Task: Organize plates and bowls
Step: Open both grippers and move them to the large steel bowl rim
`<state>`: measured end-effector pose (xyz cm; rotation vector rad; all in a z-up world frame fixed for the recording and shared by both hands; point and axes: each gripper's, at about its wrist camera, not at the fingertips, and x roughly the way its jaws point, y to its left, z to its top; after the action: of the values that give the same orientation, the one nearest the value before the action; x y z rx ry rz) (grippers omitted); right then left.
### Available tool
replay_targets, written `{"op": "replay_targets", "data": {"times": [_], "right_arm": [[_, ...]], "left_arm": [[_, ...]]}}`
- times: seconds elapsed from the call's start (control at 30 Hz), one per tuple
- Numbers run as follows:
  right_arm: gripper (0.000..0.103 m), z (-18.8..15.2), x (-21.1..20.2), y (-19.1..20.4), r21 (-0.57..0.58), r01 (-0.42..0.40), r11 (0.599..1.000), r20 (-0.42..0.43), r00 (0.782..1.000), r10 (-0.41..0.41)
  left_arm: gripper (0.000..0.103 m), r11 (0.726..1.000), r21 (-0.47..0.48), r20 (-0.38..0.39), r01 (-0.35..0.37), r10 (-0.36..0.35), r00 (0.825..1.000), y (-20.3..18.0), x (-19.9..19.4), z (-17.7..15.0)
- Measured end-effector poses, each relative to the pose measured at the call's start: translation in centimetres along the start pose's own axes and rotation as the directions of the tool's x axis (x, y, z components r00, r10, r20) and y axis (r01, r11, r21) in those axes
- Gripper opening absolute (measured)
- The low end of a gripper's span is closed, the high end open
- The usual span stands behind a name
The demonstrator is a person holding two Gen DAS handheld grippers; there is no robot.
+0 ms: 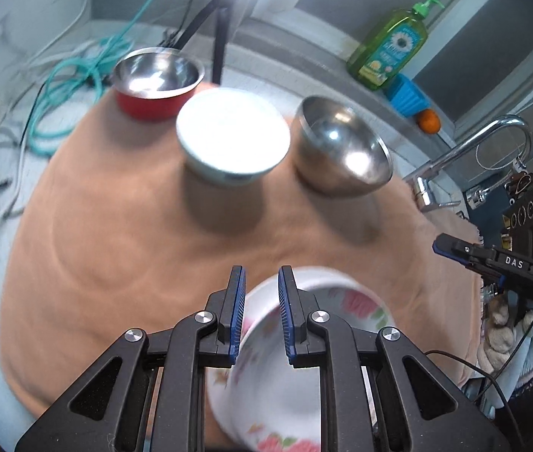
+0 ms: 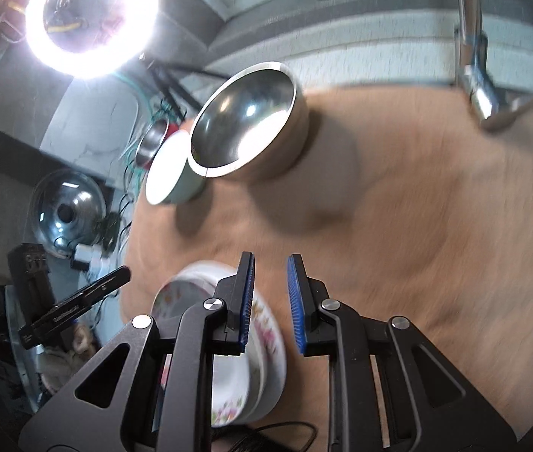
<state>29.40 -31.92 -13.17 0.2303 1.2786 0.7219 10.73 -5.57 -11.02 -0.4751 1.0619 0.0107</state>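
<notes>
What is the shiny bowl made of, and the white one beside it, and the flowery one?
The shiny bowl looks like polished steel: it mirrors the light. The white bowl looks like glazed ceramic, smooth and pale, though it could be plastic. The flowery bowl seems glossy white ceramic or melamine with printed pink flowers; blur leaves that open.

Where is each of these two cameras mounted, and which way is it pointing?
Left wrist view: rides the left tool, aimed down along its two fingers at the floral bowl on the brown cloth; the right tool shows at the right edge.
Right wrist view: rides the right tool, aimed down at the cloth; the left tool shows at the left.
Shared: floral bowl, steel bowl, white bowl, cloth.
</notes>
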Motion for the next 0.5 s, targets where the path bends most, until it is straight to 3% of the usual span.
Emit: {"op": "replay_targets", "data": {"times": [0.2, 0.37, 0.5], "right_arm": [[0.021, 3.7, -0.1, 0.1, -0.044, 0.051, 0.998, 0.039, 0.998, -0.049], [0.036, 6.1, 0.7, 0.1, -0.051, 0.076, 0.996, 0.050, 0.996, -0.073], [0.037, 7.5, 2.1, 0.0, -0.055, 0.079, 0.995, 0.034, 0.996, -0.077]], "left_arm": [[0.017, 0.999, 0.038, 0.019, 0.029, -0.029, 0.999, -2.2, 1.6, 4.4], [0.017, 0.998, 0.054, 0.025, 0.028, -0.029, 0.999, -3.3, 3.3, 8.5], [0.017, 0.998, 0.059, 0.026, 0.003, -0.005, 1.000, -3.5, 5.0, 11.4]]}}
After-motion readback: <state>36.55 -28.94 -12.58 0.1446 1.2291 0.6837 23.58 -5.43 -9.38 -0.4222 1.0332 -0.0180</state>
